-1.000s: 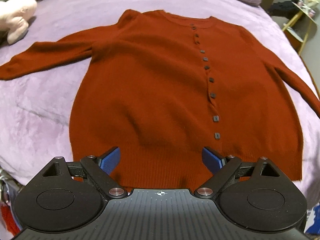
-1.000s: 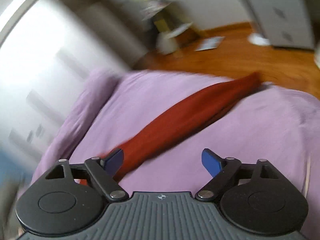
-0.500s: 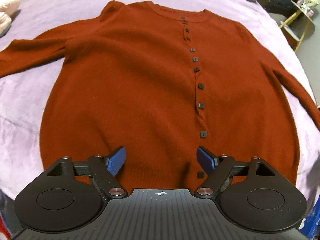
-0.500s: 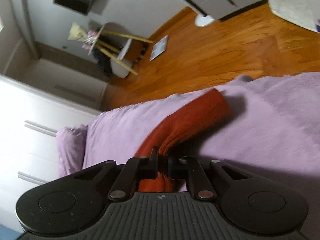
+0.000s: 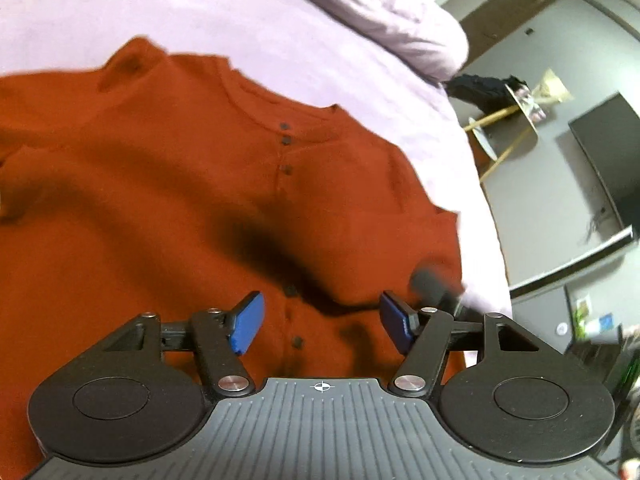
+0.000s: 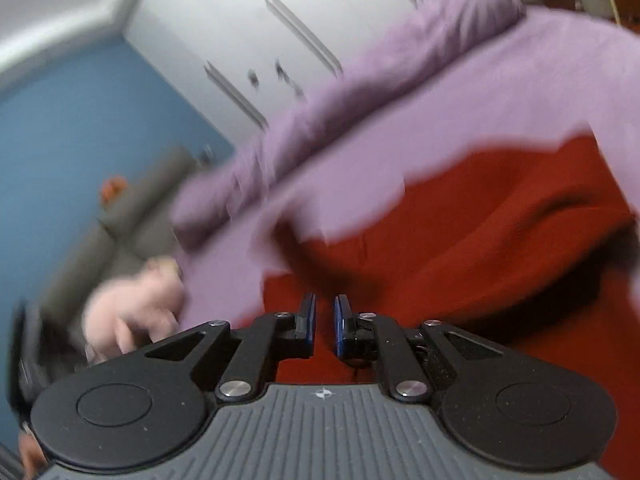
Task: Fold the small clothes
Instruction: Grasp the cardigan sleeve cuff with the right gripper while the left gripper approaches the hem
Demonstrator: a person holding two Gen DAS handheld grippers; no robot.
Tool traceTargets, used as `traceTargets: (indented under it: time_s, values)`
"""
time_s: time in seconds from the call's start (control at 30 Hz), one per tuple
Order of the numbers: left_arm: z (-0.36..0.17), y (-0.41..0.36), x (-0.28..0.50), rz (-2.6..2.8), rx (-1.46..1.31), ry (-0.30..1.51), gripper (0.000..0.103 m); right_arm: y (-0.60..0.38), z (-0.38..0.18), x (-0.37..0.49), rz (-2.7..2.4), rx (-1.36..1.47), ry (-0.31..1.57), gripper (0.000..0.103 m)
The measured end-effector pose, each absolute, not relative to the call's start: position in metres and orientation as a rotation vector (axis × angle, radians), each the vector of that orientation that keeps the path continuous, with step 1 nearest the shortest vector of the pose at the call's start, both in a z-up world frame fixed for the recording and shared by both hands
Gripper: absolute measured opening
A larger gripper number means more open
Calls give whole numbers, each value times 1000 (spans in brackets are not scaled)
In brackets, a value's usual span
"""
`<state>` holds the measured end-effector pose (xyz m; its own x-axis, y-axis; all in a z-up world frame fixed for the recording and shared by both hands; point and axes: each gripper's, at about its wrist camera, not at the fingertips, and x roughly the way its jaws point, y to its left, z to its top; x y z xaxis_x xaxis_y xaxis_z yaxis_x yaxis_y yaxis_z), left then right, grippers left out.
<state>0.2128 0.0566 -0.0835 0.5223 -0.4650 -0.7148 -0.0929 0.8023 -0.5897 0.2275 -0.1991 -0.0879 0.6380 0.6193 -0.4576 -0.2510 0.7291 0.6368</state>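
A rust-red buttoned cardigan [image 5: 160, 220] lies face up on a lilac bed cover [image 5: 240, 20]. My left gripper [image 5: 320, 322] hovers over its button line; the jaws are closing, with a wide gap and the pads pressing on nothing. A dark blurred shape [image 5: 434, 286] just right of it is my right gripper's tip. In the right wrist view, my right gripper [image 6: 325, 322] is nearly shut on the cardigan's sleeve, red knit in the narrow gap, jaws easing open. The sleeve runs as a raised fold across the cardigan [image 6: 480, 240].
A lilac pillow [image 5: 380, 8] lies at the bed's head. Beyond the bed's right edge are a small side table [image 5: 508, 120] and a dark screen [image 5: 608, 160]. A pink plush toy [image 6: 132, 308] sits at the bed's left, with white wardrobe doors [image 6: 280, 20] behind.
My right gripper shut on the sleeve end and swung it from the bed's edge over the cardigan's body. My left gripper moved up the cardigan, turned right, and its jaws narrowed.
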Motion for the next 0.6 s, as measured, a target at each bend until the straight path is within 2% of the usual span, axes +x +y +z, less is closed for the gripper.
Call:
traceTargets:
  time_s: [0.03,0.1,0.23,0.3,0.5,0.57,0.6]
  values:
    - [-91,62,220,-245,-638,1021,67,-199,-93,224,503,561,725,13]
    - [-105,72,233,-232,-667,1038,67,-206,-101,219,459,564,745,23]
    - [-126,100,250,-144,-745,1048,62,-227,-113,206,372,543,766,24]
    - [-132,109,250,-134,-787,1035,62,-238,-117,203,342,550,757,29]
    - [-145,107,266,-135,-742,1080,60,-277,-146,205,308,634,772,30]
    - [-148,101,275,-145,-716,1073,53,-278,-150,207,312,648,779,30]
    - [-148,97,280,-143,-685,1067,39,-277,-153,208,312,648,787,30]
